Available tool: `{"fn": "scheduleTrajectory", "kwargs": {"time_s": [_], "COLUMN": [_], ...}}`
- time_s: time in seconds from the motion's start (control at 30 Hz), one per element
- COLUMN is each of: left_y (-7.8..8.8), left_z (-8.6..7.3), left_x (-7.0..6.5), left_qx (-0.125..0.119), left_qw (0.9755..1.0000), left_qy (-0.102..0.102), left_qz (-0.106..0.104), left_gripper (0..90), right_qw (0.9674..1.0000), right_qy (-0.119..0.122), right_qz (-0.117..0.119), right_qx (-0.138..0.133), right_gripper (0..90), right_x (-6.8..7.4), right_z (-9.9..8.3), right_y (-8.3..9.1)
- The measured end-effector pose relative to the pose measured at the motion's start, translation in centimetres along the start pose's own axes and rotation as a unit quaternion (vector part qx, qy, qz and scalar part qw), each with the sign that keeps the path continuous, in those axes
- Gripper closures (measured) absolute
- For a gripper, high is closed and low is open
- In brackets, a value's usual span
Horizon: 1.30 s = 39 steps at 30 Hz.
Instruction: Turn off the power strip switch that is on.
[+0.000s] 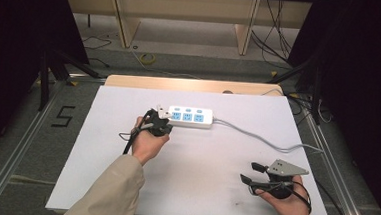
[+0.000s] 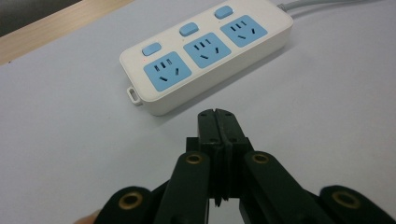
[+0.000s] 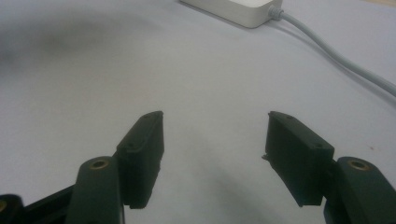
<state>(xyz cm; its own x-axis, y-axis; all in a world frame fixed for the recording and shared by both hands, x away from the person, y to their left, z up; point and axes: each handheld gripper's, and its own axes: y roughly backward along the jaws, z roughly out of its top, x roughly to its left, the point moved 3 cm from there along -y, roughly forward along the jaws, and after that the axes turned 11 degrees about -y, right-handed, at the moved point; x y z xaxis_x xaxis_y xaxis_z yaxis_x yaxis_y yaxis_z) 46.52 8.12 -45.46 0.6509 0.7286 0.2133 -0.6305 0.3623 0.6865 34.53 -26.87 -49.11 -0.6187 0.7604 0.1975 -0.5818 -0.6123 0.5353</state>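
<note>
Plastic power strip, white, glossy, with three blue sockets, is lying on the matte white table; the left gripper is hovering near it, pressed together, while the right gripper is gaping apart.

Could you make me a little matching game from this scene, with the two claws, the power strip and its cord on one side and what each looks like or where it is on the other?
Things:
1. left claw
2. right claw
3. power strip
4. grey cord

Descriptions:
A. jaws spread apart, nothing between them, over the near right part of the white table
B. trails from the strip's right end toward the table's right edge
C. jaws pressed together, tip close to the strip's left end
D. white, with three blue sockets and three blue switches

Pairs: 1-C, 2-A, 3-D, 4-B
</note>
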Motion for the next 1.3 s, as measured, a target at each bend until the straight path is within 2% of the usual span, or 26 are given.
{"fn": "scheduleTrajectory", "kwargs": {"time_s": [0.93,1.3], "left_y": [-1.7,-2.6], "left_z": [1.9,1.6], "left_x": [1.2,1.8], "left_qx": [0.007,0.019], "left_qw": [1.0000,0.9998], "left_qy": [-0.004,0.001], "left_qz": [0.004,0.006], "left_gripper": [89.8,89.8], "right_qw": [1.0000,1.0000], "right_qy": [-0.001,-0.001], "right_qz": [0.002,0.002], "right_qx": [-0.001,-0.001], "right_gripper": [38.2,38.2], "right_x": [0.0,0.0], "right_z": [0.0,0.0], "right_y": [0.0,-0.1]}}
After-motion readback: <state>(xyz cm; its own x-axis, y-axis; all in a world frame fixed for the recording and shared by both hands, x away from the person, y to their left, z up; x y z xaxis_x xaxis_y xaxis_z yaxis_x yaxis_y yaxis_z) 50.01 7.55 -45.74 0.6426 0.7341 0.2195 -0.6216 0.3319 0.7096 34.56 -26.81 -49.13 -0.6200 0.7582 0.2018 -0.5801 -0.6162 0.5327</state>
